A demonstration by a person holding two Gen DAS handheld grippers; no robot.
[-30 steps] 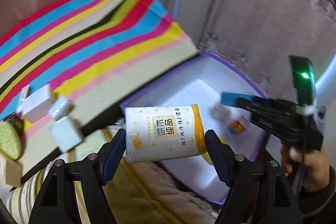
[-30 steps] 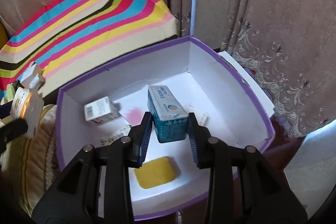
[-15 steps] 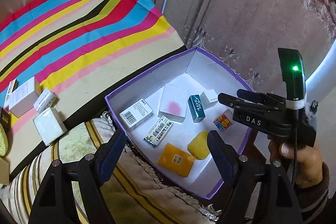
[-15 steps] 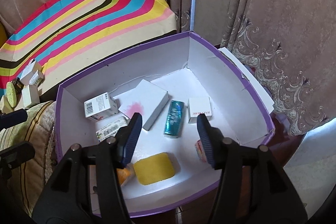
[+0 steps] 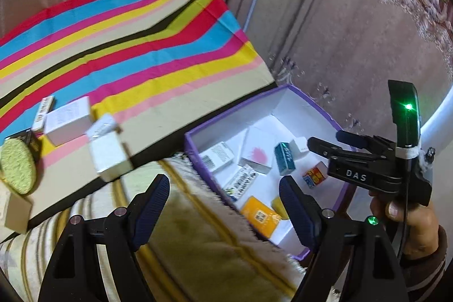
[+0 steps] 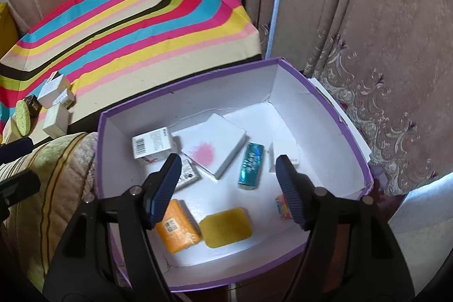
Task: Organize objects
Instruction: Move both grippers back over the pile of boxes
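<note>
A purple box with white inside (image 6: 288, 92) holds several items: a teal box (image 6: 250, 162), a white flat box with a pink mark (image 6: 215, 149), a barcode box (image 6: 151, 143), an orange pack (image 6: 177, 229) and a yellow sponge (image 6: 226, 227). The purple box also shows in the left wrist view (image 5: 307, 104). My right gripper (image 6: 228, 186) is open and empty above the box. My left gripper (image 5: 223, 205) is open and empty over a padded cushion (image 5: 192, 245), left of the box. The right gripper also shows in the left wrist view (image 5: 334, 140).
A striped cloth surface (image 5: 127, 41) carries several small white boxes (image 5: 68, 118) and a round green pad (image 5: 17, 166) at its left. Curtains (image 6: 368, 19) hang behind and to the right of the box. A small red and blue pack (image 6: 283, 207) lies in the box.
Both grippers opened: the left let go of the white and yellow pack, the right let go of the teal box, which now lies in the box. The left gripper swung left.
</note>
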